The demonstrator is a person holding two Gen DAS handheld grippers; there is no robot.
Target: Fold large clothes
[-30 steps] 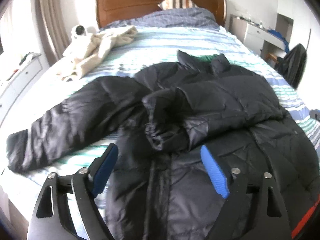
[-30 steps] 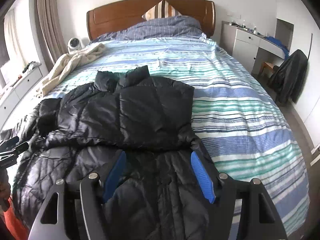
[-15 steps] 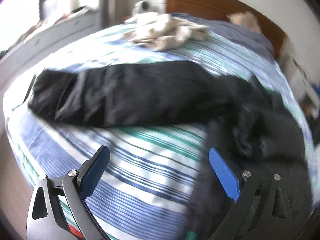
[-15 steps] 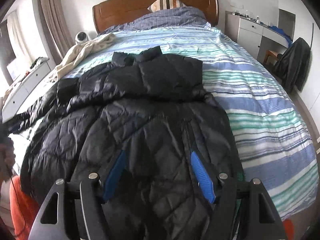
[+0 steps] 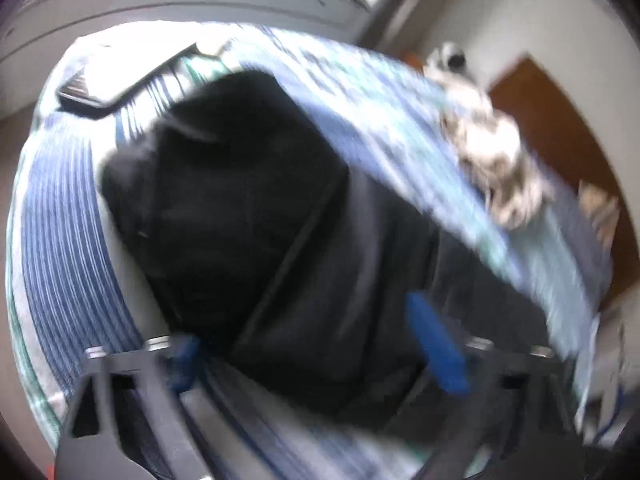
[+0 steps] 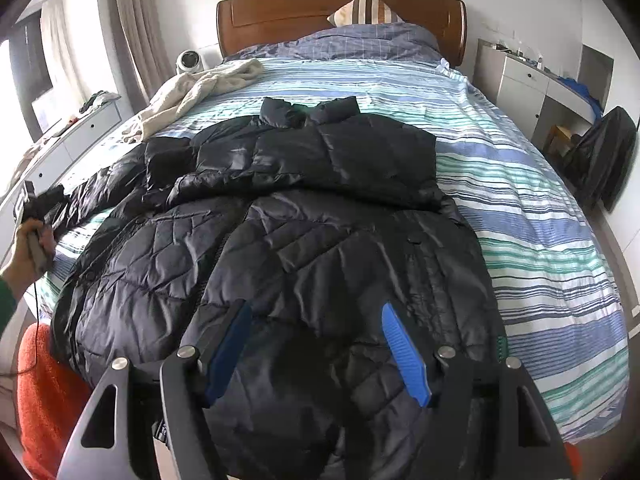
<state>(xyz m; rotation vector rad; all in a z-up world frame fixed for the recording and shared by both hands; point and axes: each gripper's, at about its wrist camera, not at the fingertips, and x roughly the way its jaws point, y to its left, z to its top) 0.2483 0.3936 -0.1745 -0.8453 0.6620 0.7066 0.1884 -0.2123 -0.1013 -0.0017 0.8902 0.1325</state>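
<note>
Black jacket (image 6: pixel 280 240): left tool (image 5: pixel 316 348) closing round sleeve, seemingly; right tool (image 6: pixel 316 344) open, empty.

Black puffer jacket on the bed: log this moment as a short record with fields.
garment: black puffer jacket, spread front-up
surface: striped bed
far sleeve: folded across the chest
near sleeve: stretched out toward the person's hand
left gripper: jaws closing over the sleeve end; blurred
right gripper: jaws open above the hem
also there: cream blanket

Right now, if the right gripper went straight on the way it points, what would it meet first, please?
Most likely the black puffer jacket: the right gripper points down at its quilted lower panel, nothing between, though depth is unclear.
</note>
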